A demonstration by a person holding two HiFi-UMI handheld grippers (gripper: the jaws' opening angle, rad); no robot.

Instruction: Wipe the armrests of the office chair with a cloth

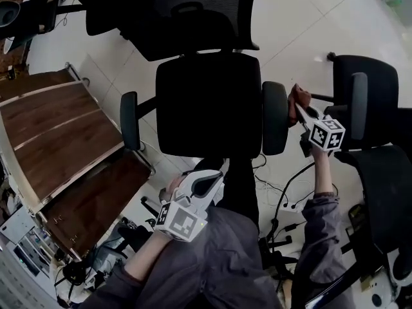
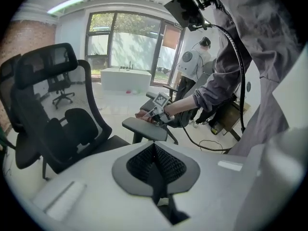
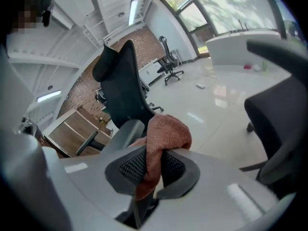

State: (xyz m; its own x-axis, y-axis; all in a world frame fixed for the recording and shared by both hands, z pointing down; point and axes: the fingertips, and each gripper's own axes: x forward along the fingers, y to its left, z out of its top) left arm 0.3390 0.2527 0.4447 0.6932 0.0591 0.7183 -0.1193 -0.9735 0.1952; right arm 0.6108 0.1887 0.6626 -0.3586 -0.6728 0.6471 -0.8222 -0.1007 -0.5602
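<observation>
A black office chair (image 1: 209, 105) stands in front of me, with a left armrest (image 1: 130, 120) and a right armrest (image 1: 275, 118). My right gripper (image 1: 300, 108) is shut on a rust-orange cloth (image 1: 299, 95) at the outer side of the right armrest's far end. In the right gripper view the cloth (image 3: 161, 134) bunches between the jaws, with the armrest (image 3: 120, 136) just to its left. My left gripper (image 1: 214, 170) is low by the seat's front edge, shut with nothing in it (image 2: 154, 163). Its view shows the armrest (image 2: 144, 128) with the cloth (image 2: 142, 114) on it.
A wooden desk (image 1: 58, 127) stands at the left. A second black chair (image 1: 367, 95) is close on the right and a third (image 1: 174, 11) is behind. Cables and a power strip (image 1: 286, 205) lie on the floor. A person (image 2: 192, 64) stands far off by the windows.
</observation>
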